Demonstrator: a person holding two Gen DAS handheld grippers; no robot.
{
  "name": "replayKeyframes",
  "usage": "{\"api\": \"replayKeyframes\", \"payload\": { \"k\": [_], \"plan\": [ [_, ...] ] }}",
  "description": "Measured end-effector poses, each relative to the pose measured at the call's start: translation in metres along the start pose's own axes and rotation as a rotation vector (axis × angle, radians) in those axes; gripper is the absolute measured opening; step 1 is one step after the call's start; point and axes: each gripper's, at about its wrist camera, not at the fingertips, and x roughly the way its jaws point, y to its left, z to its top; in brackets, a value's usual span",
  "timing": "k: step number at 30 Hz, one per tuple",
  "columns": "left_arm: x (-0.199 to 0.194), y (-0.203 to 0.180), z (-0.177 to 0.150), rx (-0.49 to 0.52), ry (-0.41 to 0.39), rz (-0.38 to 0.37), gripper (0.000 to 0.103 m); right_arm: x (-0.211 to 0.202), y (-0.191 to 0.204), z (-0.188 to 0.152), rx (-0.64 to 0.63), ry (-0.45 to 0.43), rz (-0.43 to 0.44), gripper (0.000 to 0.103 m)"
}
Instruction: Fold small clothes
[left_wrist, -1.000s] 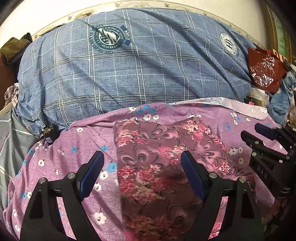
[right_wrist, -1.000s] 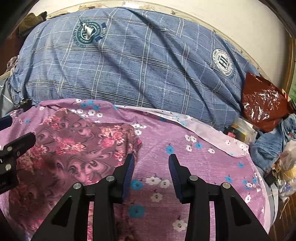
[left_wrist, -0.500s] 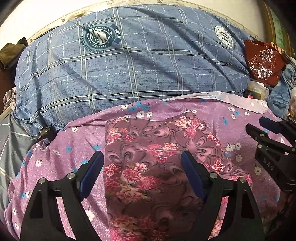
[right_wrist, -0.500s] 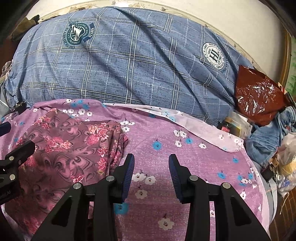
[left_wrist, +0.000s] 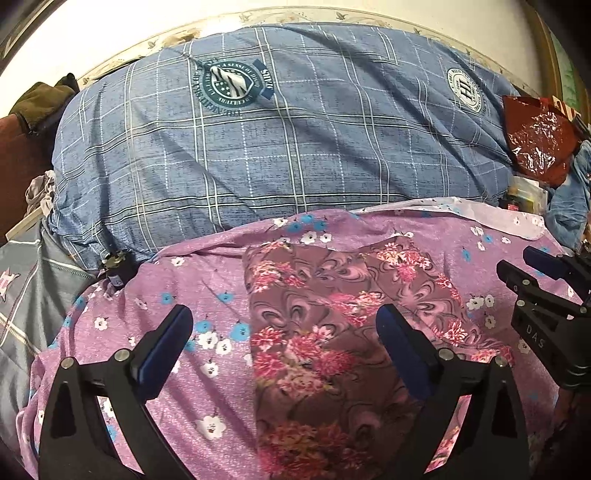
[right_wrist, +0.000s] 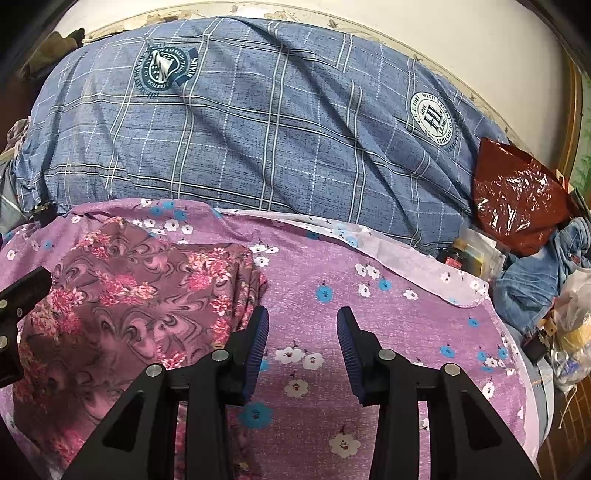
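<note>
Folded garment (left_wrist: 332, 332) lies on purple sheet (left_wrist: 184, 280); above it, left tongs (left_wrist: 284, 325) opening, empty; right tongs (right_wrist: 301, 328) beside it, released.

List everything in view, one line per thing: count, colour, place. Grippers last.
floral garment: one, maroon-pink, folded, on the purple sheet.
purple sheet: one, purple with white and blue flowers, spread in front.
plaid bedding: one bundle, blue with round crests, behind the sheet.
plastic bag: one, dark red, far right.
denim cloth: one, blue, below the bag.
left gripper: black, blue pads, jaws opening, over the garment, holding nothing.
right gripper: black, blue pads, open, empty, over bare sheet.
</note>
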Motion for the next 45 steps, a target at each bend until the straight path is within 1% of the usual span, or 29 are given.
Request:
{"api": "replayKeyframes", "payload": {
  "k": [6,10,11,13,15,16,20,23,26,28,29,31,33,34,36,40,45],
  "plan": [
    [-0.008,0.014,0.0,-0.051,0.0,0.004,0.1,-0.004,0.006,0.0,0.011,-0.003,-0.001,0.04],
    [-0.03,0.026,-0.002,-0.118,-0.017,0.04,0.1,-0.023,0.004,-0.001,0.046,-0.006,-0.007,0.04],
    [-0.038,0.029,-0.003,-0.136,-0.022,0.048,0.1,-0.032,0.004,-0.001,0.059,-0.007,-0.005,0.041],
    [-0.058,0.033,-0.009,-0.147,-0.036,0.063,0.1,-0.05,0.004,-0.004,0.069,-0.008,0.009,0.045],
    [-0.082,0.035,-0.021,-0.142,-0.058,0.11,0.1,-0.071,0.004,-0.011,0.074,-0.015,0.007,0.049],
    [-0.09,0.036,-0.025,-0.139,-0.059,0.123,0.1,-0.079,0.003,-0.014,0.077,-0.015,0.009,0.049],
    [-0.125,0.039,-0.041,-0.113,-0.046,0.122,0.101,-0.119,-0.003,-0.02,0.09,-0.02,0.033,0.049],
    [-0.155,0.042,-0.045,-0.106,-0.062,0.125,0.101,-0.154,-0.007,-0.017,0.084,-0.071,0.023,0.051],
    [-0.187,0.046,-0.044,-0.108,-0.095,0.112,0.101,-0.188,-0.013,-0.013,0.101,-0.121,0.043,0.059],
    [-0.208,0.047,-0.041,-0.102,-0.114,0.098,0.101,-0.211,-0.016,-0.011,0.101,-0.165,0.039,0.066],
    [-0.216,0.047,-0.04,-0.099,-0.124,0.099,0.101,-0.22,-0.015,-0.01,0.1,-0.183,0.035,0.072],
    [-0.234,0.045,-0.038,-0.088,-0.154,0.102,0.103,-0.239,-0.017,-0.008,0.103,-0.231,0.022,0.09],
    [-0.248,0.043,-0.036,-0.081,-0.176,0.093,0.103,-0.257,-0.02,-0.008,0.108,-0.277,0.014,0.098],
    [-0.254,0.042,-0.036,-0.082,-0.182,0.088,0.103,-0.266,-0.021,-0.008,0.109,-0.297,0.013,0.099],
    [-0.265,0.041,-0.033,-0.088,-0.194,0.071,0.103,-0.277,-0.021,-0.007,0.103,-0.309,0.015,0.099],
    [-0.279,0.037,-0.029,-0.09,-0.211,0.051,0.103,-0.288,-0.022,-0.008,0.087,-0.309,0.014,0.099],
    [-0.295,0.031,-0.025,-0.077,-0.241,0.05,0.103,-0.292,-0.028,-0.011,0.102,-0.303,0.014,0.099]
  ]
}}
